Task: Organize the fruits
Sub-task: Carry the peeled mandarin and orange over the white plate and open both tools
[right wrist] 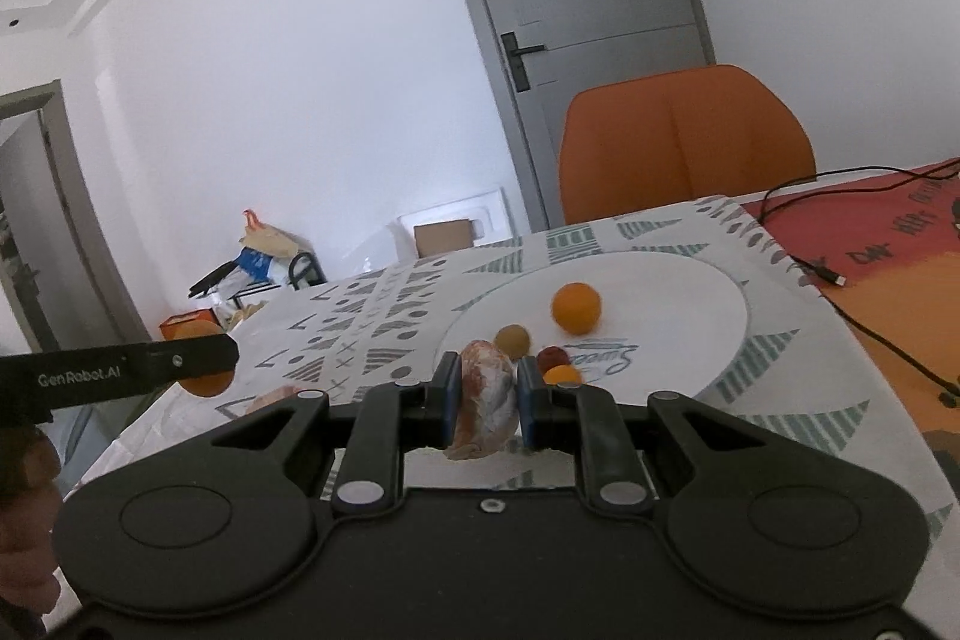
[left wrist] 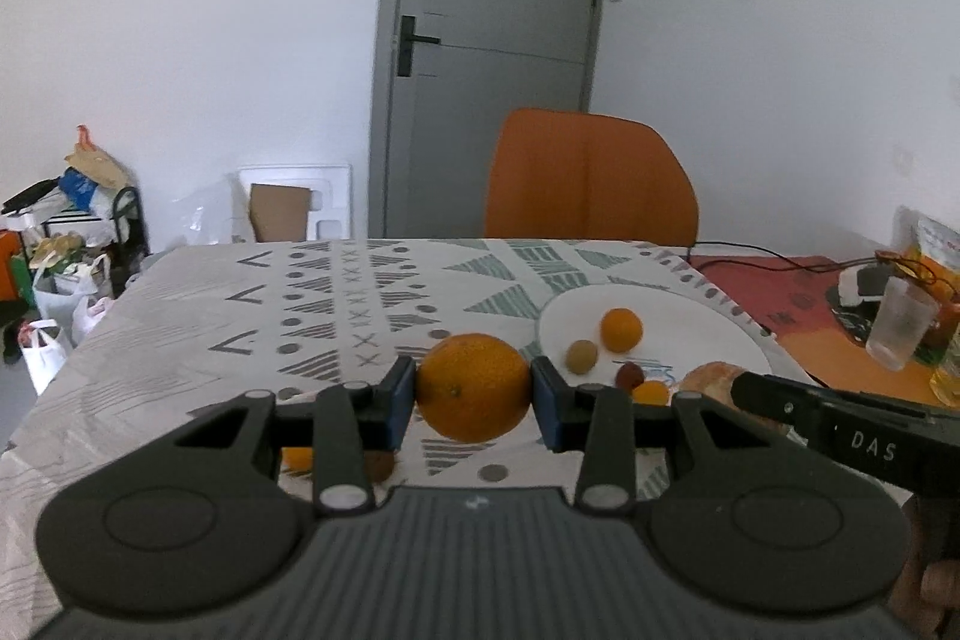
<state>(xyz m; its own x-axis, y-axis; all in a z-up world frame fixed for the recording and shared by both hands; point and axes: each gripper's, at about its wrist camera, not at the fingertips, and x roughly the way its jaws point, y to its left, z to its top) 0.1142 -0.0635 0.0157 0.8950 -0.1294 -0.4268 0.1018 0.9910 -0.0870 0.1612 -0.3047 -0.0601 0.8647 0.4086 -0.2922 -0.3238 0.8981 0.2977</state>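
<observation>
While the left gripper (left wrist: 473,388) is clamping a round orange (left wrist: 473,388) at frame centre, a pale reddish peeled fruit piece (right wrist: 485,403) is being squeezed by the right gripper (right wrist: 485,403).

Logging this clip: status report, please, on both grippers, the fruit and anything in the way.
Left gripper shut on large orange. Right gripper shut on pale reddish fruit. Four small fruits already on white plate. Path to plate clear.

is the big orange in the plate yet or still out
Out. The big orange is clamped between the left tongs, off the white plate, which holds only small fruits.
</observation>
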